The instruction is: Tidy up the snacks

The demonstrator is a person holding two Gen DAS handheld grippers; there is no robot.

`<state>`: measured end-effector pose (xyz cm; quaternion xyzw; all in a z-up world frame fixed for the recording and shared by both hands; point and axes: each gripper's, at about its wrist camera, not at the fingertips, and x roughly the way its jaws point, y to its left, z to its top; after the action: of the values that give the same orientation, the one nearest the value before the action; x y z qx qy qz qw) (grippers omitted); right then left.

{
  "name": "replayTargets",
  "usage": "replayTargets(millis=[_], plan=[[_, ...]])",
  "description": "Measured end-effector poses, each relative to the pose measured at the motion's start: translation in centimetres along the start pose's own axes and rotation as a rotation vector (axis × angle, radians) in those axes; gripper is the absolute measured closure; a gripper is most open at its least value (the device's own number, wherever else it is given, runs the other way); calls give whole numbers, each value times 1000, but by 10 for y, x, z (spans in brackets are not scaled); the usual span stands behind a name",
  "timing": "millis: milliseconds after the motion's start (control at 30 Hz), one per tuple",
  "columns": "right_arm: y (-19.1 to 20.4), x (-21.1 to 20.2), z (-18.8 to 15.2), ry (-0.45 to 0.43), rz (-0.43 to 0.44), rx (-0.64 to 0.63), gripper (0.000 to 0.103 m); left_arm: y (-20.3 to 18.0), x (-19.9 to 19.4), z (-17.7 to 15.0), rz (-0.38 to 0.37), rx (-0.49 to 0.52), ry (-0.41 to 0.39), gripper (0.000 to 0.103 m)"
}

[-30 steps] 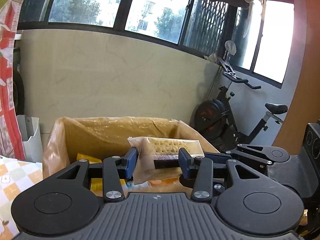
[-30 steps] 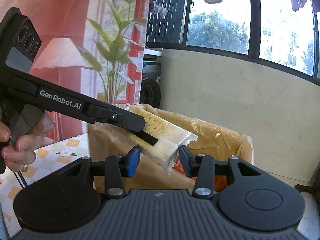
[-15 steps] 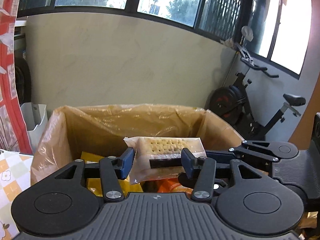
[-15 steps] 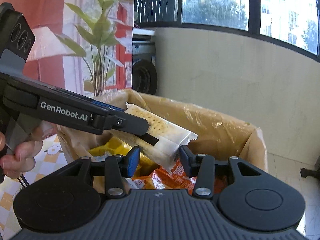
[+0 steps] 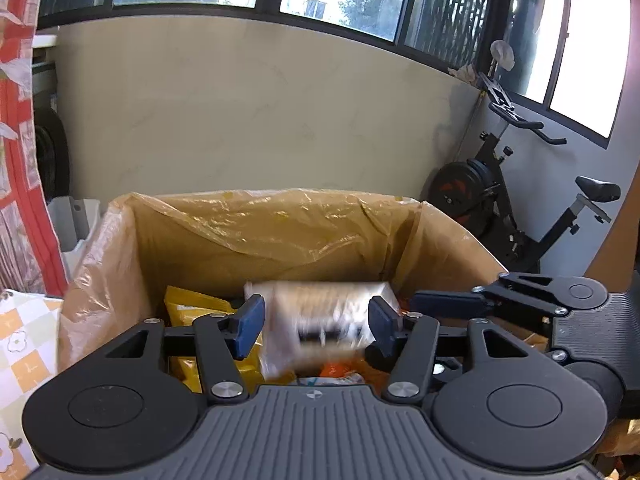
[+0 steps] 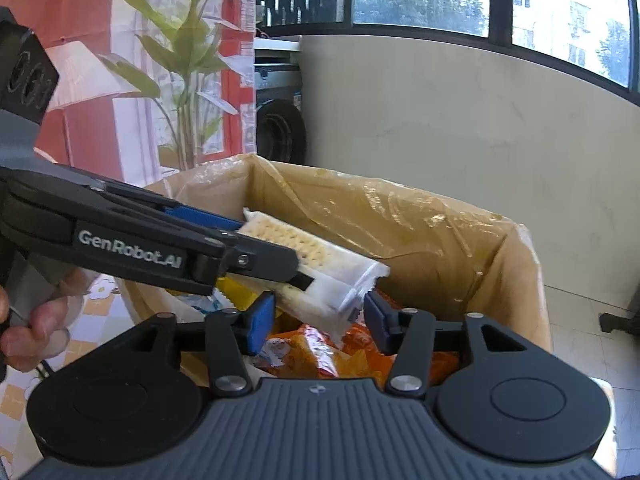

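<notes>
Widening seen at left tool point(image 5: 315, 318) versus half-second back: clear-wrapped cracker packet point(image 5: 320, 304) blurred between parted pads, judged released, dropping into plastic-lined cardboard box point(image 5: 280, 232) onto orange snack bags point(image 6: 316, 354). Right tool point(image 6: 316, 316) held open, empty.

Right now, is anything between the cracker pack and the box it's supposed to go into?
Nothing visible. The cracker pack is above the open, plastic-lined box, and only other snack bags lie inside beneath it.

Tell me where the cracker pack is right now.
The cracker pack is between the left gripper's open jaws, above the lined cardboard box and the orange snack bags; the left view shows it blurred.
</notes>
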<state>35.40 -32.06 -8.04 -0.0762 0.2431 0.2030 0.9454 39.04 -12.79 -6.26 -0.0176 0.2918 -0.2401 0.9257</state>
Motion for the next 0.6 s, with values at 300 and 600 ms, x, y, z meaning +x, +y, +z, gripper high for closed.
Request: replayTargets(millis=[300,600], plan=[[-2,-18,3,-19,-75,49,18,-2,-24,5,85,19,-53,19],[4,-59,6,-56,-164,139,3,-8,-72,1,195,83,-132,13]])
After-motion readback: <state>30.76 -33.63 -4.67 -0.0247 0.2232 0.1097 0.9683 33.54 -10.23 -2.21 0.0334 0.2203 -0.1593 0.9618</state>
